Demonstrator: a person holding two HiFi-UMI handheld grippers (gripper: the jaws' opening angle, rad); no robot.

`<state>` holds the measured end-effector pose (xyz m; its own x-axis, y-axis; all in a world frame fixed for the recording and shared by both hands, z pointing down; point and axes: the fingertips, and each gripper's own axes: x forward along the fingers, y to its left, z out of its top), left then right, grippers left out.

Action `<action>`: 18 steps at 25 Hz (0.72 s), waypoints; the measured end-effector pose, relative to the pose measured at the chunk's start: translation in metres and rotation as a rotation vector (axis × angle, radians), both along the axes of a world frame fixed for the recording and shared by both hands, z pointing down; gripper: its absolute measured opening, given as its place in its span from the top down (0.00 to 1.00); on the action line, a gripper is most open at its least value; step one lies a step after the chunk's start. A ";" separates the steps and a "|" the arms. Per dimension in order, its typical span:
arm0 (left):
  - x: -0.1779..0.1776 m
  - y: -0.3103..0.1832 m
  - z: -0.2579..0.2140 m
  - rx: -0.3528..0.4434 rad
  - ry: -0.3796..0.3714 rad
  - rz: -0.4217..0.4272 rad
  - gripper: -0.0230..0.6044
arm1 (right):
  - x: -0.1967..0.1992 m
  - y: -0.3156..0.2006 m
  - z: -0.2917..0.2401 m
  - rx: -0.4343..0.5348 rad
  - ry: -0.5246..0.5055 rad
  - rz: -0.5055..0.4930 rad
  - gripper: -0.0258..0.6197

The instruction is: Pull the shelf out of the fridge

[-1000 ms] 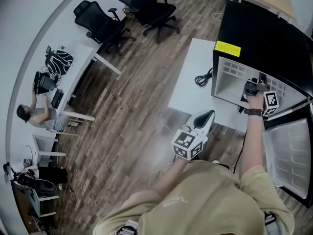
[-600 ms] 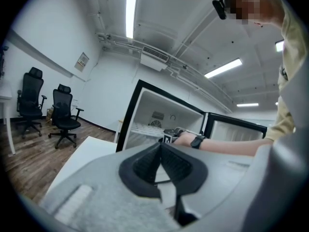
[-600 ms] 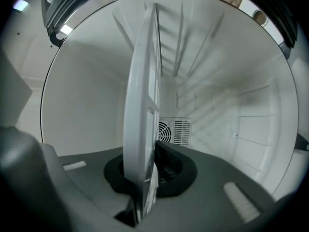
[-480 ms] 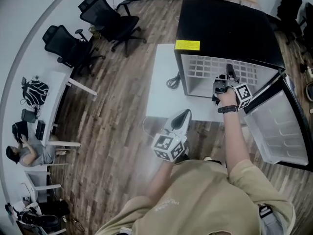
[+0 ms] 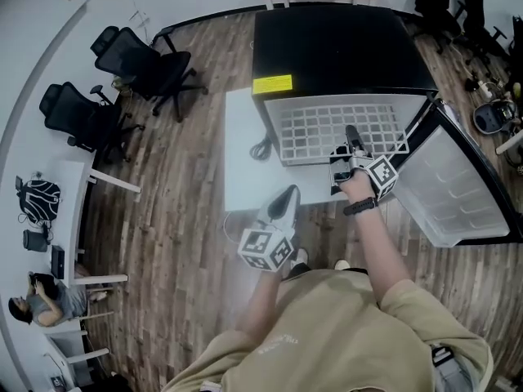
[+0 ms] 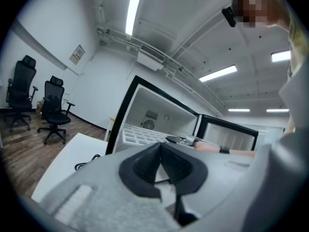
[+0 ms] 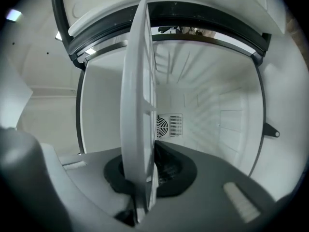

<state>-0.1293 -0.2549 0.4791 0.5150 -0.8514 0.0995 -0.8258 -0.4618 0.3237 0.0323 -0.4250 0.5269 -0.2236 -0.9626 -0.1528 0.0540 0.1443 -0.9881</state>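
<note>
A black mini fridge (image 5: 343, 43) stands on a white table (image 5: 241, 170) with its door (image 5: 458, 186) swung open to the right. A white grid shelf (image 5: 327, 129) sticks out of its front. My right gripper (image 5: 347, 149) is shut on the shelf's front edge. In the right gripper view the shelf (image 7: 137, 105) stands edge-on between the pads, with the white fridge interior and a fan grille (image 7: 169, 125) behind. My left gripper (image 5: 288, 196) hangs over the table's near edge, jaws together, holding nothing. The left gripper view looks toward the fridge (image 6: 159, 115).
A black cable (image 5: 260, 148) lies on the table left of the fridge. Office chairs (image 5: 139, 55) stand on the wood floor at the far left, more chairs (image 5: 445, 6) at the far right. A person (image 5: 37, 300) sits at desks at the lower left.
The shelf has slid farther out of the fridge toward me, with the right gripper still shut on it. The head view has swung left. The left gripper stays by the table edge.
</note>
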 end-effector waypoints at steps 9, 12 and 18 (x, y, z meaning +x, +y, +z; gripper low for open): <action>0.010 0.013 -0.003 0.010 0.006 0.073 0.96 | 0.003 0.038 0.005 0.009 0.015 0.011 0.92; 0.012 0.015 -0.006 0.020 0.006 0.095 0.96 | 0.004 0.051 0.004 0.023 0.008 -0.008 0.91; 0.012 0.010 -0.012 0.041 0.005 0.123 0.96 | 0.011 0.087 0.033 -0.036 0.188 -0.055 0.92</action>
<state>-0.1169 -0.2454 0.4673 0.6164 -0.7849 0.0631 -0.7604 -0.5725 0.3066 0.0428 -0.3376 0.5602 -0.2977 -0.9521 -0.0692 -0.1253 0.1109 -0.9859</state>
